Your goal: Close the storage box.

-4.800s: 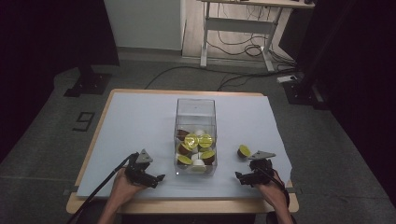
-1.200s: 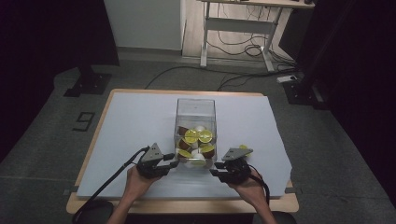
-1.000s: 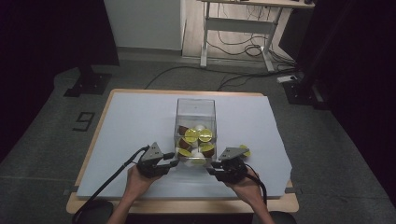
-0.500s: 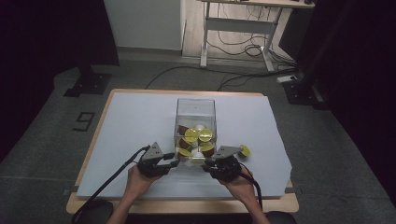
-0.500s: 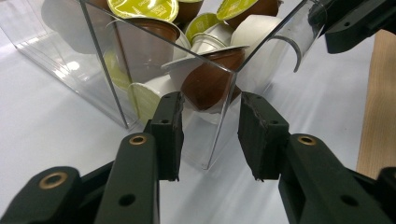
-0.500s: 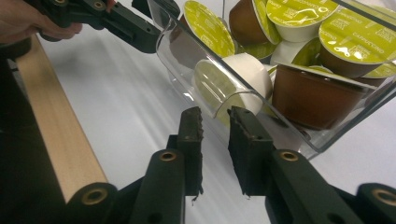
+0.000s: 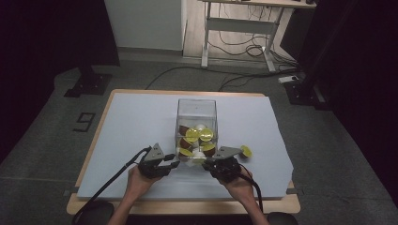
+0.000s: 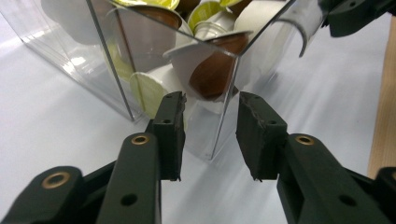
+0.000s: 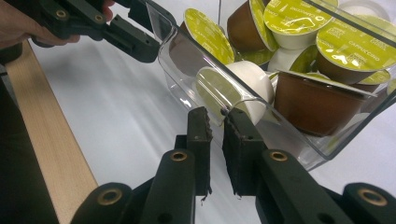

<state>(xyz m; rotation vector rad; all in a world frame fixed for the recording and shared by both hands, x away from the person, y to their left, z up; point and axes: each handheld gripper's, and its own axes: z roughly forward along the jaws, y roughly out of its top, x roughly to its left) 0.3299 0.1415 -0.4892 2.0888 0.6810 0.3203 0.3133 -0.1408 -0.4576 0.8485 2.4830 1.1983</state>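
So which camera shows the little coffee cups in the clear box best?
The right gripper view: the coffee cups sit close up, so their green lids and brown or white sides are plain through the clear box. The left gripper view shows a few blurred behind a box corner. The high view shows them tiny, from above.

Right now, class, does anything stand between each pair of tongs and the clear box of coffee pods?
Nothing visible does. The left tongs straddle a near corner of the clear box with the pads apart. The right tongs have just been closing, with the box's near rim in the narrow gap between the pads. A loose pod lies off to the right.
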